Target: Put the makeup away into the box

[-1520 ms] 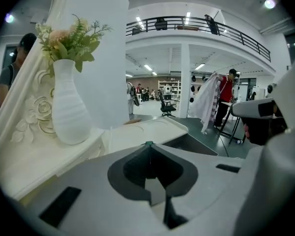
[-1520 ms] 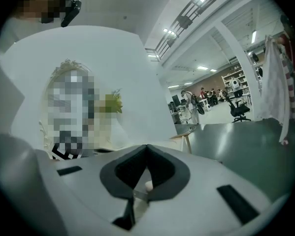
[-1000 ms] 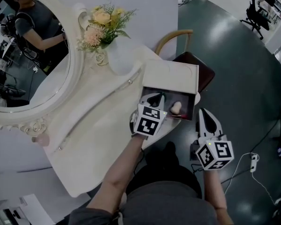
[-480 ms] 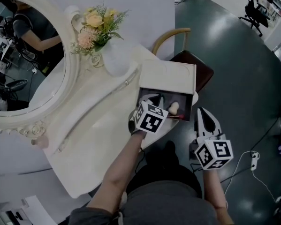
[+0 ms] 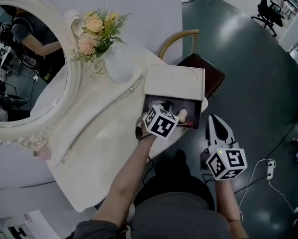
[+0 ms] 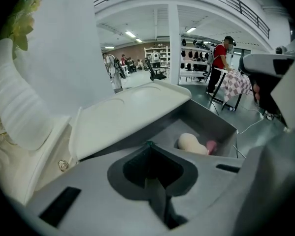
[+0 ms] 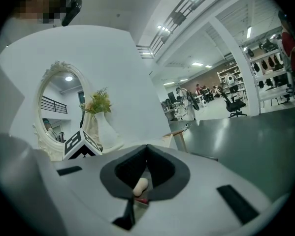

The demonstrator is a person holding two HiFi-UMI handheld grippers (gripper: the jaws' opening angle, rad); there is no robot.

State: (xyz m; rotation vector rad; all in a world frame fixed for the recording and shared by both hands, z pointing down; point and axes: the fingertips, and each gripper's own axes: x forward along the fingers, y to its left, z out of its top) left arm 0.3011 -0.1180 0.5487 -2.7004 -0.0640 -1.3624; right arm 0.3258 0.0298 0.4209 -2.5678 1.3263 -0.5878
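Note:
An open box (image 5: 197,114) with a raised white lid (image 5: 174,81) stands at the near right edge of the white vanity table (image 5: 99,138). Inside lie a beige egg-shaped makeup sponge (image 5: 182,115) and a slim red-pink item (image 5: 187,125). My left gripper (image 5: 162,106) points steeply down into the box's left half, jaws shut, with nothing visible between them. In the left gripper view the sponge (image 6: 192,143) lies just beyond the gripper's tip (image 6: 148,144). My right gripper (image 5: 214,118) hovers over the floor right of the box, shut, aimed at the sponge (image 7: 141,185).
An oval white-framed mirror (image 5: 19,63) and a white vase of flowers (image 5: 116,63) stand at the table's back. A wooden chair with a dark seat (image 5: 208,73) sits behind the box. A cable with a plug (image 5: 269,164) lies on the floor at the right.
The left gripper has sunk lower into the box and tipped further down. The right gripper has stayed where it was.

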